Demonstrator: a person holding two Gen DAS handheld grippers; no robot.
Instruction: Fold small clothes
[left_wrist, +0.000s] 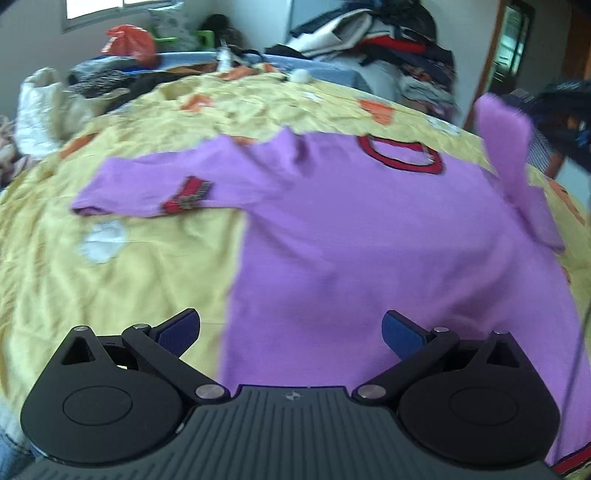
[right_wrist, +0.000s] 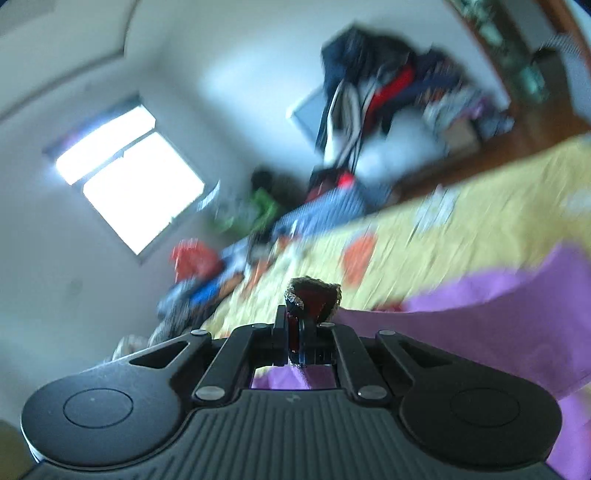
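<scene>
While my left tongs (left_wrist: 291, 334) hover with their blue pads (left_wrist: 400, 332) spread wide and nothing between them, the purple long-sleeved shirt (left_wrist: 369, 236) lies flat on the yellow bedsheet (left_wrist: 110, 280) just beyond them. Its neckline (left_wrist: 400, 153) is trimmed in red with a dark edge, and the sleeve stretched out to the left ends in a red striped cuff (left_wrist: 186, 194). The other sleeve (left_wrist: 504, 136) stands lifted off the bed at the right. My right tongs (right_wrist: 295, 325) are pinched tight on that sleeve's red cuff (right_wrist: 314, 295), purple fabric trailing away to the right. Piled clothes (left_wrist: 388, 40) sit beyond the bed, blurred.
</scene>
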